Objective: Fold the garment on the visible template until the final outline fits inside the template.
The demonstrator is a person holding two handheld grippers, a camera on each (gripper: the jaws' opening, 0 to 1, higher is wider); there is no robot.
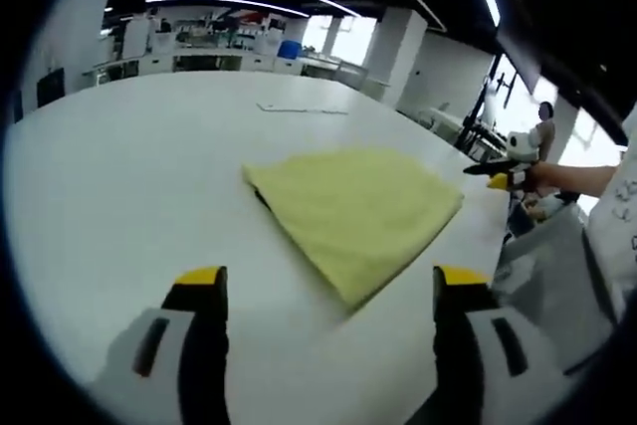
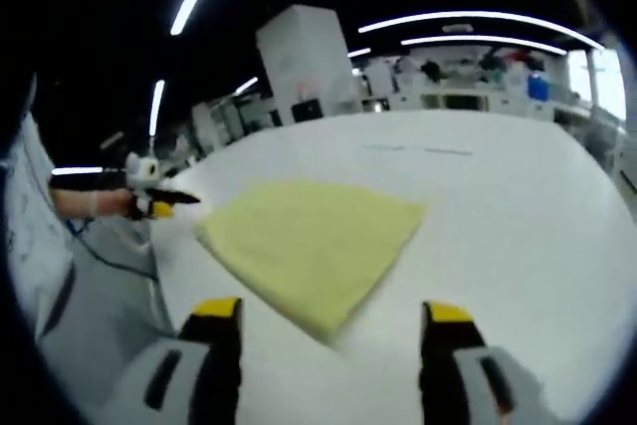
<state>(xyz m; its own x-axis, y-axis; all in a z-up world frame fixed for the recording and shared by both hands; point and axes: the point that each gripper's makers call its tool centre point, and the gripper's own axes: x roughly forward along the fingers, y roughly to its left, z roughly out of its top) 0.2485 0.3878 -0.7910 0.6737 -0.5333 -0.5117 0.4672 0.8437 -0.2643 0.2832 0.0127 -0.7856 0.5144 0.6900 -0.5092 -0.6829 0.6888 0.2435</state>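
A broad white table [image 1: 119, 176] spreads out from both grippers, bare surface lying on every side of the cloth; its far edge curves against a room of desks and pillars, and in the left gripper view its near-right edge drops away just past the cloth's right corner. A thin pale outline [image 1: 299, 107] is marked on the tabletop well beyond the cloth.

The folded pale-yellow fabric garment [image 1: 353, 211] lies flat near the middle of the table. In the left gripper view it reads as a rough four-cornered shape, its long axis running from the far left corner toward the near point, which aims between the jaws. In the right gripper view [image 2: 314, 241] the same near point aims down between that gripper's jaws.

The left gripper [image 1: 328, 286] hangs released, yellow-tipped jaws wide apart, holding nothing, the cloth just ahead and apart. The right gripper [image 2: 328, 316] is likewise released and empty, cloth just ahead.
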